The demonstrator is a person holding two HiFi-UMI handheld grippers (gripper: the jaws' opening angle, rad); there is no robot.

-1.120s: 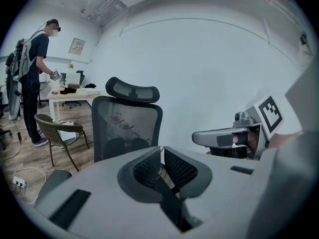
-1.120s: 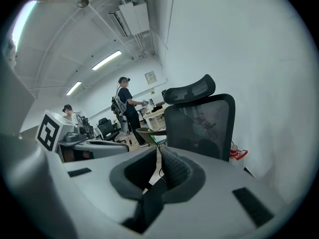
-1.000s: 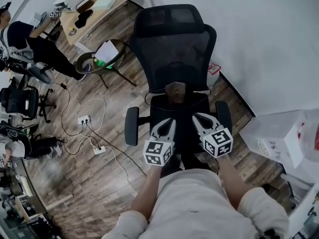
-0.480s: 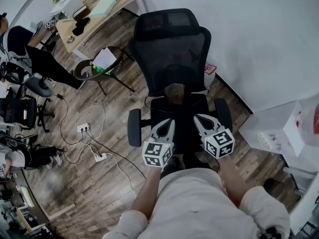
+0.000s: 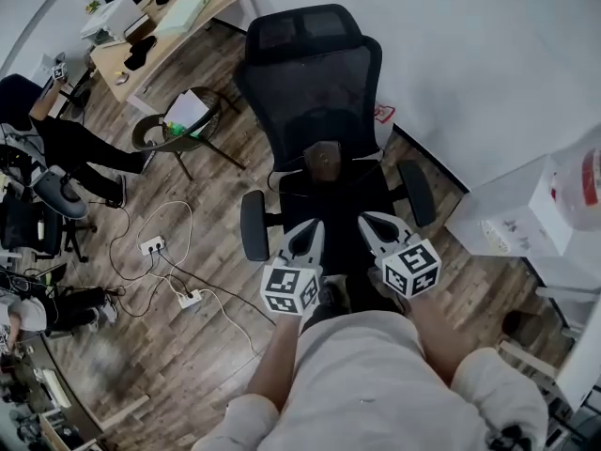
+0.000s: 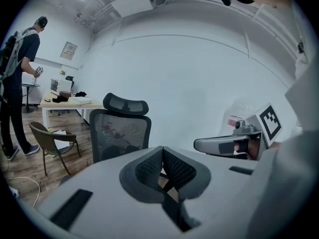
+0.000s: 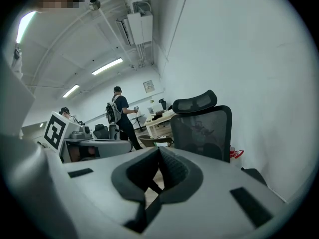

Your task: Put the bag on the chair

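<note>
A black office chair (image 5: 315, 92) with a mesh back and headrest stands in front of me in the head view. On its seat (image 5: 333, 209), close to the backrest, sits a small brown bag (image 5: 324, 161). My left gripper (image 5: 315, 225) and right gripper (image 5: 364, 219) hover side by side over the seat's front edge, short of the bag. Both are shut with nothing between the pads. The left gripper (image 6: 162, 151) points at the chair's back (image 6: 119, 131) in its own view, and so does the right gripper (image 7: 159, 151). The bag is hidden in both gripper views.
A wicker chair with papers (image 5: 183, 120) stands left of the office chair, before a wooden desk (image 5: 164, 22). Cables and power strips (image 5: 174, 271) lie on the floor at left. White boxes (image 5: 512, 216) sit at right by the wall. People (image 5: 70, 144) are at far left.
Both grippers have drawn back a little from the bag and risen, still side by side. The bag and chair stay where they were.
</note>
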